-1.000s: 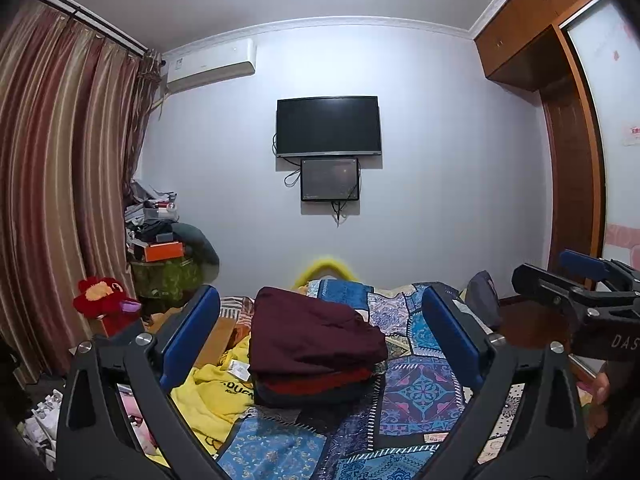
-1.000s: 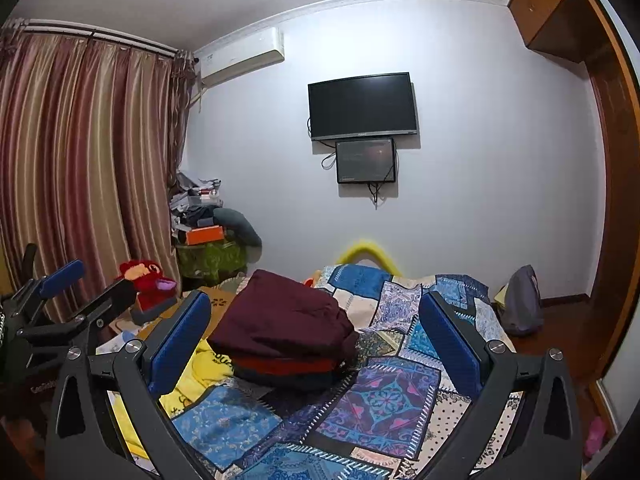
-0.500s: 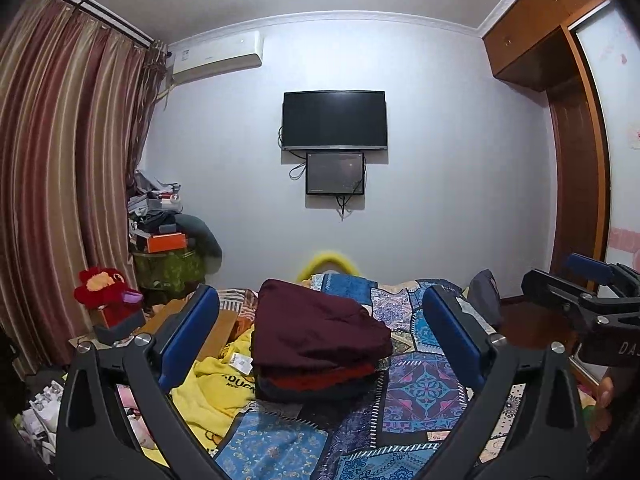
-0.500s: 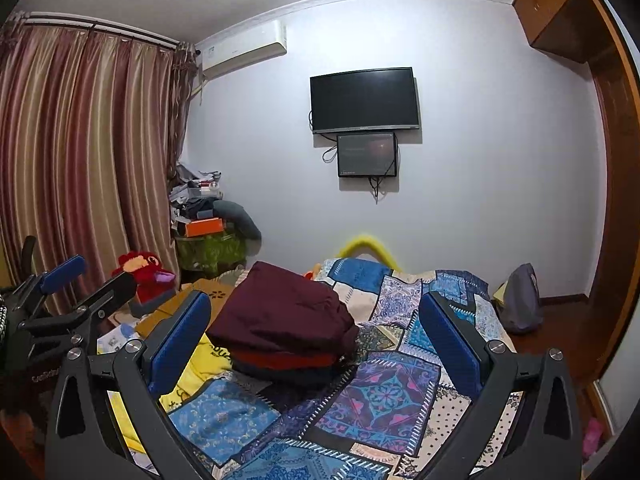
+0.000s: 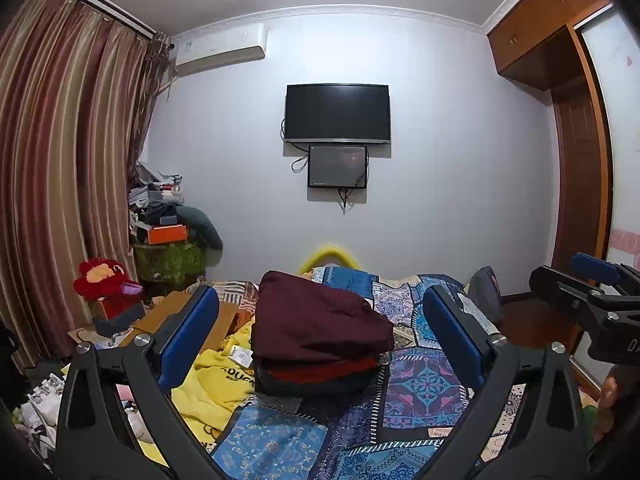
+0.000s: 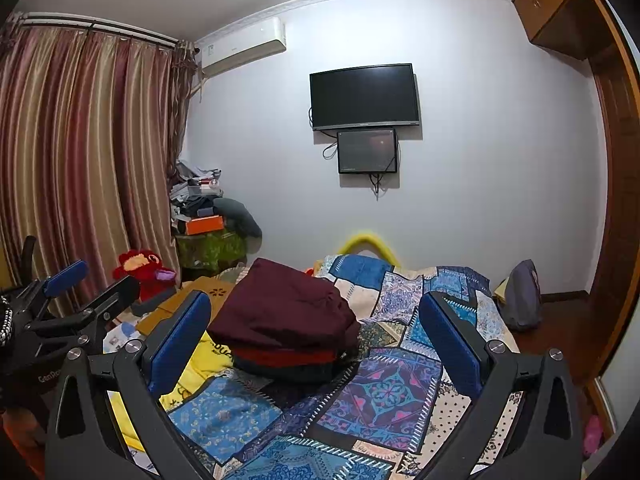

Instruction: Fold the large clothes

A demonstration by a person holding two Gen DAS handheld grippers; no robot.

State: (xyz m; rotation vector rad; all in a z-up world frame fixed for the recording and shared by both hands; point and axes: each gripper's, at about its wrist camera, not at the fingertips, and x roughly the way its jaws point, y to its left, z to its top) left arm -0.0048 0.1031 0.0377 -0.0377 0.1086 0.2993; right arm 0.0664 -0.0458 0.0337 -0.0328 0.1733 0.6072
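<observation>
Through my left wrist camera, my left gripper (image 5: 320, 334) is spread wide, holding nothing, raised above the bed. Between its blue pads (image 5: 188, 336) I see the stack of folded clothes (image 5: 320, 340): a maroon garment on top, a red layer under it, something dark at the bottom. The stack rests on the patchwork quilt (image 5: 420, 384), with a yellow garment (image 5: 216, 380) lying just beside it on the left. My right gripper (image 5: 592, 292) shows at the right edge.

Through my right wrist camera, my right gripper (image 6: 316, 340) is likewise released and empty. The folded stack (image 6: 288, 328) sits on the quilt (image 6: 384, 396) ahead, nearer my left pad (image 6: 176, 340). My left gripper (image 6: 72, 292) shows at the left edge, near a red plush toy (image 6: 140, 270).
</observation>
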